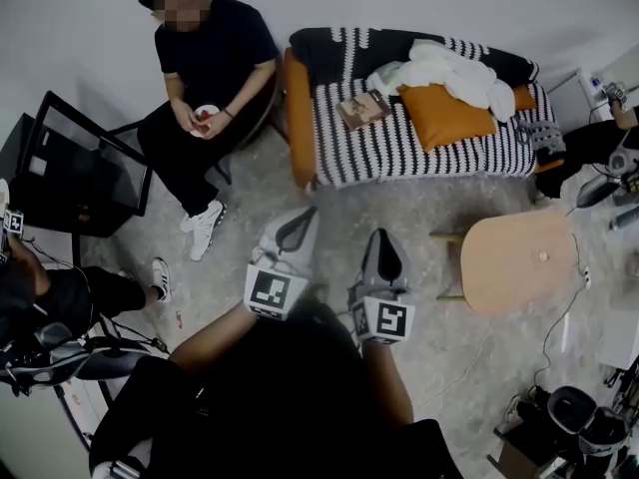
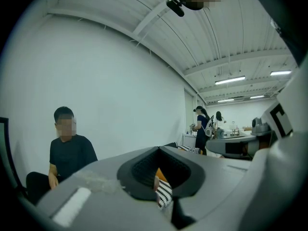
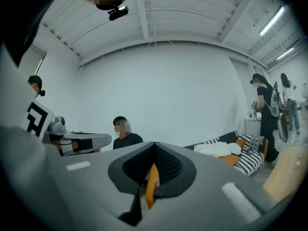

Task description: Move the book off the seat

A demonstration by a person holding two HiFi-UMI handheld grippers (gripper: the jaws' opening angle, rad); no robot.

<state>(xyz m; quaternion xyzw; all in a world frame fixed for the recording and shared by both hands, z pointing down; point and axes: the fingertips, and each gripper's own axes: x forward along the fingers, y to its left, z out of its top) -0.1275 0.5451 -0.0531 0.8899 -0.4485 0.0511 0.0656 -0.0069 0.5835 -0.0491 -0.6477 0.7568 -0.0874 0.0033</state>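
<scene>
You cannot read the book: its cover is too small. A white blanket hides part of the orange cushion and of the sofa back.

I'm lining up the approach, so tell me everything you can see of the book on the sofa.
The book is small and brownish with a darker patch on its cover, and it looks closed. It lies flat, slightly skewed, on the black-and-white striped seat cover, toward the sofa's left end in the head view. The orange cushion lies just to its right and the white cloth behind it; whether either touches it is unclear. Nothing rests on it.
</scene>
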